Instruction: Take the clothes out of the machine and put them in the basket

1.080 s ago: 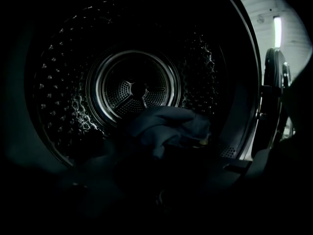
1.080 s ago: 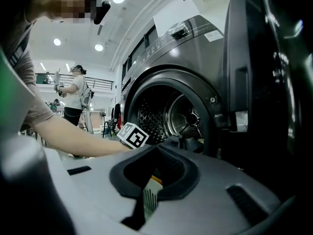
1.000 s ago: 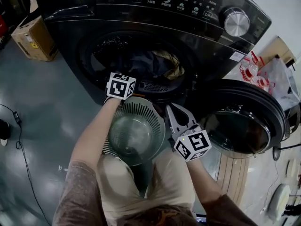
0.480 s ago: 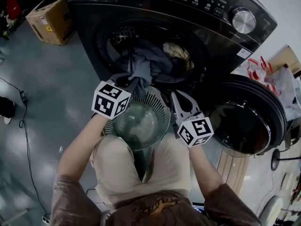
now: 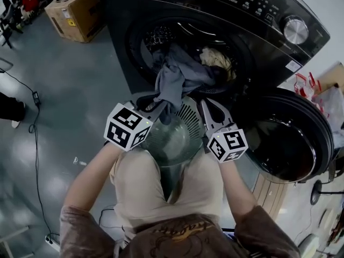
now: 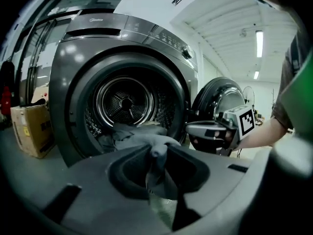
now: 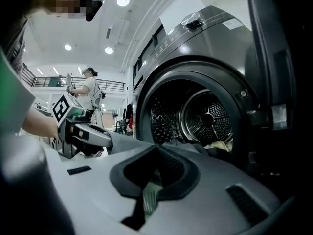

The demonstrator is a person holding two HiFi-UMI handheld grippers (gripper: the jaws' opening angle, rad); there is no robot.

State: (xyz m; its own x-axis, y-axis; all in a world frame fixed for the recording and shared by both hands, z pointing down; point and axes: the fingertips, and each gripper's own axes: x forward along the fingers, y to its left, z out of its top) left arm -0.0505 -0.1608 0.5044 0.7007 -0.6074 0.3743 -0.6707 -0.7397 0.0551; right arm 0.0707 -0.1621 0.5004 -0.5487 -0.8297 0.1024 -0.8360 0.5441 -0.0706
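Midea washer (image 6: 146, 38), door (image 6: 217, 97) open, cardboard box (image 6: 29, 129) beside.
We note left fingers (image 6: 122, 173), just loosening, pinch grey garment (image 6: 146, 140); right fingers (image 7: 195, 175) pressed together.

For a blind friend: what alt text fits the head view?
Left gripper, its jaws just opened slightly, grips a grey garment stretched from the washer drum to the basket; right gripper hovers by its right rim. The door hangs open at right.
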